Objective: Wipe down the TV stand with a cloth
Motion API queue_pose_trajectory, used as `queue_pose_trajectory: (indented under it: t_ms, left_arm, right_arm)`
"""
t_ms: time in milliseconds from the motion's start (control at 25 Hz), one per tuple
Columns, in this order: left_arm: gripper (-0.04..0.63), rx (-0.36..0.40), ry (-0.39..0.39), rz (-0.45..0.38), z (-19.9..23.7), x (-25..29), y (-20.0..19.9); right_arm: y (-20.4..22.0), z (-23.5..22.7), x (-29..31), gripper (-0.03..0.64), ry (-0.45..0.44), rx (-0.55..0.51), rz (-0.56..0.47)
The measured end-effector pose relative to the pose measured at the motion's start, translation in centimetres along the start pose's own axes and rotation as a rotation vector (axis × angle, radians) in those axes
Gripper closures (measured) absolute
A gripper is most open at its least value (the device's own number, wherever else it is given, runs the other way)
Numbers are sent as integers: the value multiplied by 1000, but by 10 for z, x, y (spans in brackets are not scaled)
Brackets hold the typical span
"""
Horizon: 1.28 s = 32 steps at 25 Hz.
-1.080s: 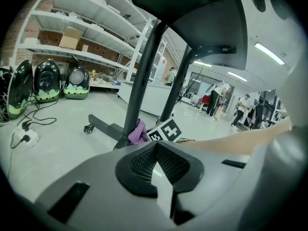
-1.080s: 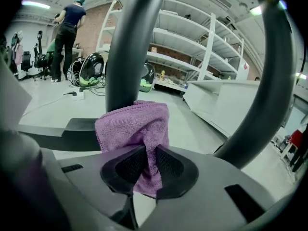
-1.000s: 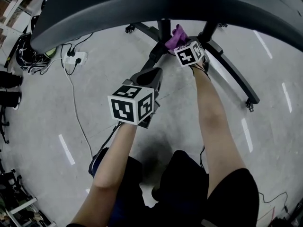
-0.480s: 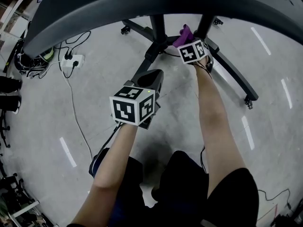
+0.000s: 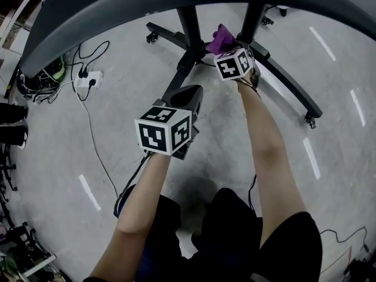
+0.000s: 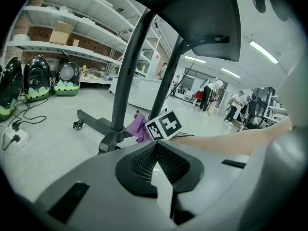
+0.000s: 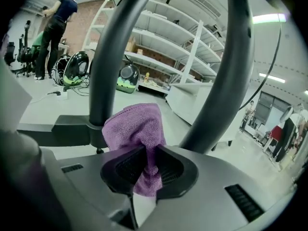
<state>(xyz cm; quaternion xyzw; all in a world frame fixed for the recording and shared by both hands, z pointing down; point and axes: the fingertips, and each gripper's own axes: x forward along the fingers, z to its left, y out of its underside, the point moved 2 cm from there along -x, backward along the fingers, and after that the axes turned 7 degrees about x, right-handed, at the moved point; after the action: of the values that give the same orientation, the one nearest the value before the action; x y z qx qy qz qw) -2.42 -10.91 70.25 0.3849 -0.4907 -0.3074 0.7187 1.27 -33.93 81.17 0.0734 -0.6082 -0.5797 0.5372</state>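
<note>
The black TV stand has two upright posts and legs on castors, under a dark curved screen. My right gripper is shut on a purple cloth, held between the two posts just above the base. In the left gripper view the cloth shows beside the right gripper's marker cube. My left gripper hangs nearer to me over the floor, its jaws shut with nothing between them.
A power strip with cables lies on the grey floor at left. The stand's long right leg ends in a castor. Shelving and pet carriers stand in the background; people stand far off.
The right gripper with the cloth has shifted slightly left and up along the stand's base between the posts. The left gripper has barely moved.
</note>
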Motion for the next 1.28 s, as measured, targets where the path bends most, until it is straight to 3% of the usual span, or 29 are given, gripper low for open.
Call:
queue_pose_trajectory:
  t_ms: [200, 360, 640, 800, 960, 1280]
  left_arm:
    - [588, 12, 16, 5, -5, 5, 0]
    - [588, 18, 37, 5, -6, 6, 3]
    - [588, 0, 32, -19, -5, 3, -4]
    - [588, -1, 25, -23, -3, 0, -6]
    - [588, -5, 13, -20, 1, 0, -7]
    - [588, -5, 9, -3, 3, -1, 0]
  right_arm:
    - [-40, -3, -28, 539, -4, 92, -141]
    - [-75, -15, -58, 540, 16, 100, -248]
    - [-147, -53, -127, 539, 161, -7, -486]
    - [-188, -63, -163, 540, 253, -144, -593]
    - [-214, -69, -177, 538, 352, -292, -630]
    - [-224, -78, -169, 538, 415, -345, -585]
